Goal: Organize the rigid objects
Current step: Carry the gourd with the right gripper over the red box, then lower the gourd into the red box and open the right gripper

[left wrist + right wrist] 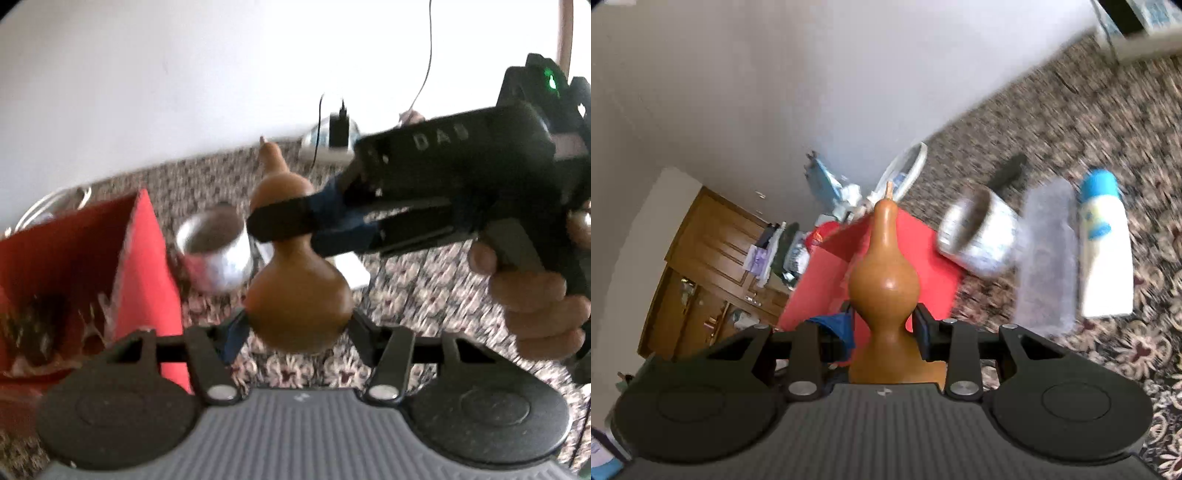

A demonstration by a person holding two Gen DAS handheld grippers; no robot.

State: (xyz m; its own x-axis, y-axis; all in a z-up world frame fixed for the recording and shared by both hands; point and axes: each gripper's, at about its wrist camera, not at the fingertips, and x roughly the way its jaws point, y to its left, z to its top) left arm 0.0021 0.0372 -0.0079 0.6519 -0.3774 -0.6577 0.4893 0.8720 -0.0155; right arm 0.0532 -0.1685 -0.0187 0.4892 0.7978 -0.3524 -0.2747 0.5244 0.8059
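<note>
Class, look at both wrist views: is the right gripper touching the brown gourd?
Touching. In the right wrist view, the right gripper clamps the gourd at its narrow waist; the left wrist view shows a finger pressed across it.

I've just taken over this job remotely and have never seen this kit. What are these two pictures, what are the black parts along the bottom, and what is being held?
There is no robot arm. A person carries a handheld gripper in each hand, each with a fisheye camera looking along its jaws; the black parts along the bottom are the gripper's own body.

The left wrist view shows the left gripper at the bottom of a brown gourd, and the right gripper reaching in from the right, held by the person's hand. The right wrist view shows its jaws shut on the gourd's narrow waist. Whether the left jaws grip cannot be told.

On the patterned carpet lie a red box, a metal cup, and a white bottle with a blue cap.
</note>
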